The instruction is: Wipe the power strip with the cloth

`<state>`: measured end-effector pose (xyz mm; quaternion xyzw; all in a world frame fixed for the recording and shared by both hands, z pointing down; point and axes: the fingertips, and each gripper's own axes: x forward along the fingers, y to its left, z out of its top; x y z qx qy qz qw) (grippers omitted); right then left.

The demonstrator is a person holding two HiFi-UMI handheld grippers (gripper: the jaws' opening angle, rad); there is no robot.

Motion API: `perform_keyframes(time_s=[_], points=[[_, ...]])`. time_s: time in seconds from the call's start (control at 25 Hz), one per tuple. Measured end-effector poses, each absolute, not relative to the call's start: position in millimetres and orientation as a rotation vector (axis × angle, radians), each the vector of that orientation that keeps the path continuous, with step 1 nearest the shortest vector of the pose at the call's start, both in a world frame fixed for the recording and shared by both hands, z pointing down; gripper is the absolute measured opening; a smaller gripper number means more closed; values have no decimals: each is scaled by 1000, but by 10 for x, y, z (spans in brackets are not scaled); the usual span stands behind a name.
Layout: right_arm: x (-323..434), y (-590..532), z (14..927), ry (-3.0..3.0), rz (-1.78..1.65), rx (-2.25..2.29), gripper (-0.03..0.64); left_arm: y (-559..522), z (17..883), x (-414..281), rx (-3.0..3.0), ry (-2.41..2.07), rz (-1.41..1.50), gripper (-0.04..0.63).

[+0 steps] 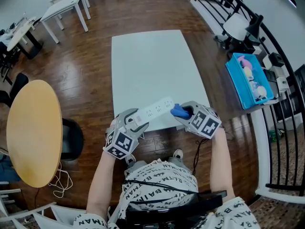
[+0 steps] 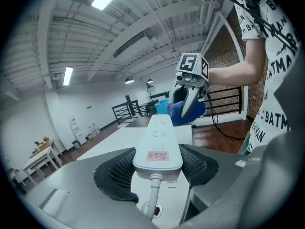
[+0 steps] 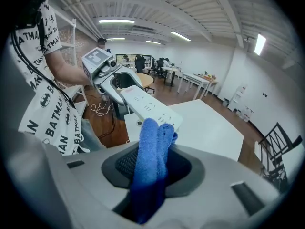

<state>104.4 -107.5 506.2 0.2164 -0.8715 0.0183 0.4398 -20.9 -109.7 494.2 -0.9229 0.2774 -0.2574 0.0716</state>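
Grips the cable end of the long white plastic power strip (image 2: pixel 158 137) in the left claw (image 2: pixel 159 165), with a dark mesh pad (image 2: pixel 119 168) against each long side. Shows a small pink label (image 2: pixel 157 155) on the socket face just ahead of the pads, and a white cable (image 2: pixel 153 194) leaving the end between them. Holds the strip clear of the white rectangular desk (image 1: pixel 147 66), above its near edge, socket face up, slanting away to the right in the head view. Clamps a folded blue terry cloth (image 3: pixel 150 166) in the right claw (image 3: pixel 152 163), jaws narrow on the fabric, with the fold standing out past the tips. Meets the far end of the strip with that cloth, opposite the left claw. Farther out, on the brown wooden floor (image 1: pixel 81 70): a round yellow-topped table (image 1: pixel 33 130) at the left, and an open blue bin (image 1: pixel 248 80) of pale items at the right, beside a black metal railing (image 1: pixel 267 37).
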Motion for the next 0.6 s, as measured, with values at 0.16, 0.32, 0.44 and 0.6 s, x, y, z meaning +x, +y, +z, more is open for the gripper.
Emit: perform_keyframes(time_s=[0.16,0.32,0.44,0.6], points=[[835,-1023,5026,-2221,73,546,137,-1130,4944,-182,-2787,878,-749,285],[491,-922,5017,-2267,92,517,137,-1174,4947,-120,-2780,939,-735,285],[324,-860,5063,-2280,107,495,137,-1188,4964,-85,-2781,956,-727,285],[185,-815,5080,-2309,130,475,137,-1216,4971,-81,-2782,949,-721,285]])
